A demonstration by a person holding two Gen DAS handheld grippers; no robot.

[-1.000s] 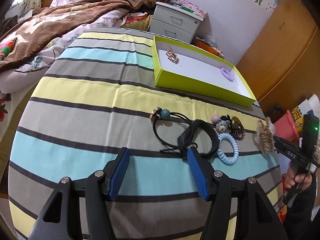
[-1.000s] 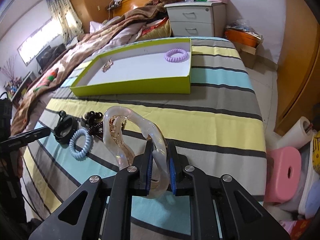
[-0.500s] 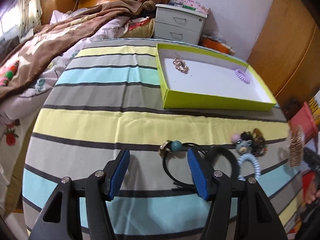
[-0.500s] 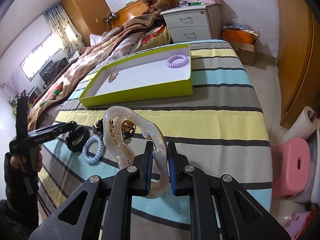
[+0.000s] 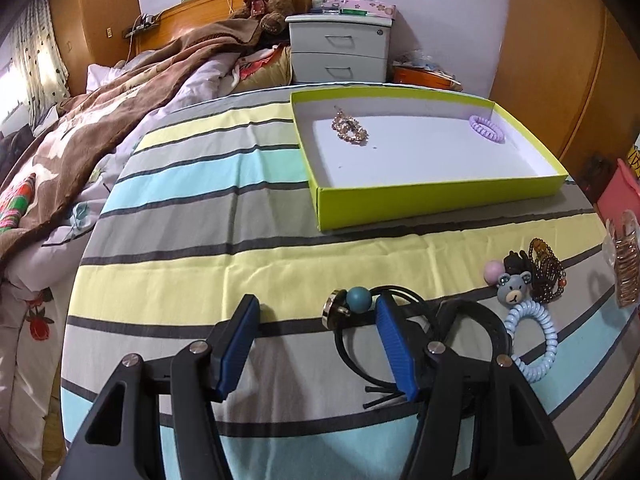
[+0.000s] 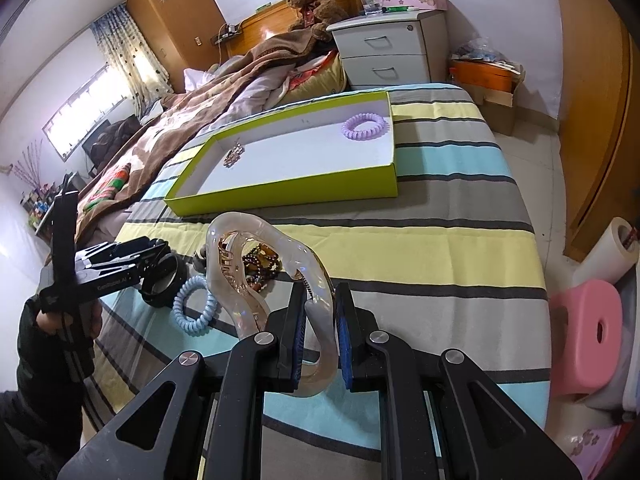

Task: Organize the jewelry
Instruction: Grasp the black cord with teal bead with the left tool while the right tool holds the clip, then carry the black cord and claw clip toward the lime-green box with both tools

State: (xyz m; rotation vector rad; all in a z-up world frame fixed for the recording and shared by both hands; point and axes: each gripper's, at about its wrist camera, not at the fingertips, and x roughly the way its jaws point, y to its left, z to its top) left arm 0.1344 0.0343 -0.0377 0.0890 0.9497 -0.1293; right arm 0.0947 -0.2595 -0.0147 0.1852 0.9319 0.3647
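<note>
My right gripper is shut on a clear hair claw clip and holds it above the striped cloth. My left gripper is open and empty, low over the cloth; it also shows in the right wrist view. Just ahead of its right finger lie a black cord with a teal bead, a black band, a blue spiral hair tie, a bear charm and dark beads. A lime-green tray holds a gold ornament and a purple spiral tie.
A bed with a brown blanket lies to the left. A grey nightstand stands behind the tray. A pink stool and a paper roll stand on the floor to the right. Wooden wardrobe doors stand at the right.
My left gripper has drawn back and swung left, so the loose jewelry now lies at its right finger. My right gripper has lifted and advanced slightly toward the tray, still holding the clip.
</note>
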